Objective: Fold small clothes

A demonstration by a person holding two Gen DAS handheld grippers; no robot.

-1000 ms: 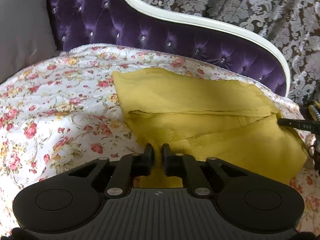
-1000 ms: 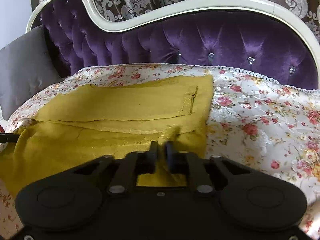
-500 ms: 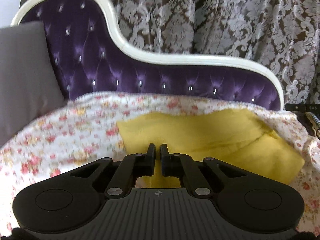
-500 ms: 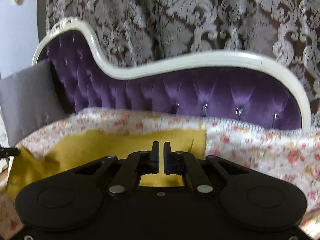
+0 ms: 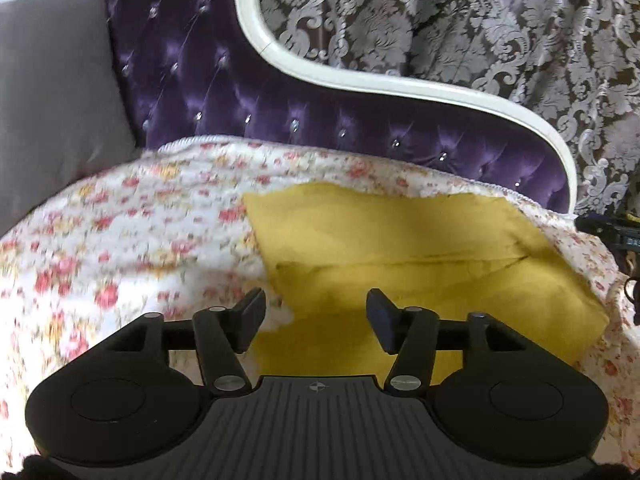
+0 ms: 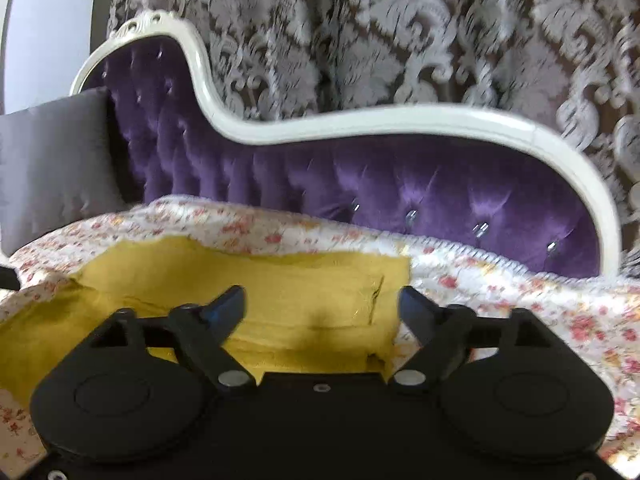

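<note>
Yellow garment (image 5: 400,240) lies folded over on the floral cover (image 5: 120,240) of the purple sofa (image 5: 320,120). Both jaws have just sprung apart: left gripper (image 5: 316,316) and right gripper (image 6: 320,312) released, nothing between them. Fold's laid; next fold likely follows.

A home, a sitting room or bedroom. Purple button-tufted sofa (image 6: 400,184) with a curved cream frame (image 6: 360,120), flowered bedspread (image 5: 120,248) over the seat, grey cushion (image 5: 52,92) at one end, damask-patterned curtain (image 6: 360,32) behind. Yellow garment (image 5: 400,248) lies on the bedspread.
</note>
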